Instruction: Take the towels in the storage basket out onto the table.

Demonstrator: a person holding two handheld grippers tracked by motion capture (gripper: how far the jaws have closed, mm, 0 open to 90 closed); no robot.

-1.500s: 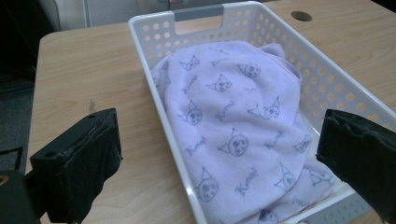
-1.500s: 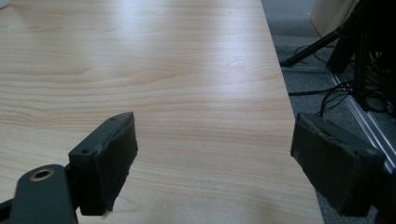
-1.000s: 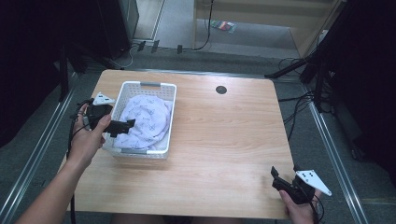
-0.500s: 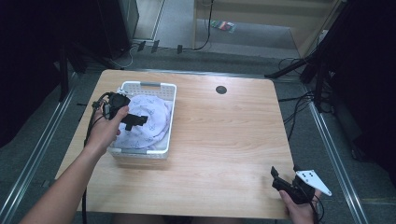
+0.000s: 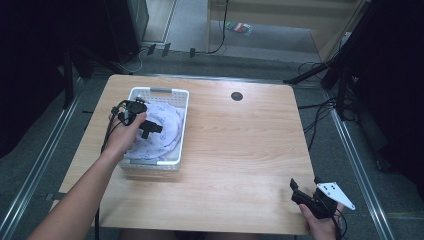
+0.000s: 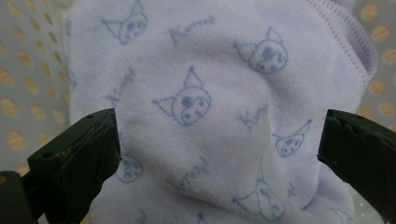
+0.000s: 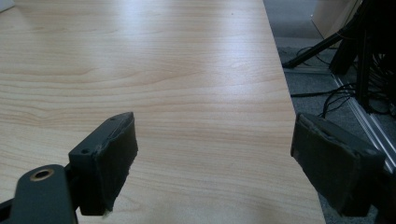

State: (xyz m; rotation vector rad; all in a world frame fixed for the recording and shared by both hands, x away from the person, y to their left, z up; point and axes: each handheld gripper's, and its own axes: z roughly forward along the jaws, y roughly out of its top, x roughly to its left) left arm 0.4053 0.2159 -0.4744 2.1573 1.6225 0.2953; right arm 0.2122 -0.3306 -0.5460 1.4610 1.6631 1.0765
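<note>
Clearly, the lavender cloth (image 6: 219, 121) is your target: it lies heaped in the white perforated basket (image 5: 172, 94), and your left gripper (image 5: 150, 127) hangs right over the heap with its jaws spread wide to either side of a raised fold, nothing pinched yet. This looks like the reach before a grasp; the next move would call for sinking the jaws into that fold and closing on fabric alone, clear of the basket wall. The cloth's pale blue print repeats a horned cartoon face and script reading roughly "Kuromi". Well away from the basket, at the table's (image 5: 240, 150) near corner, your right gripper (image 5: 303, 192) rests with jaws apart, holding nothing.
</note>
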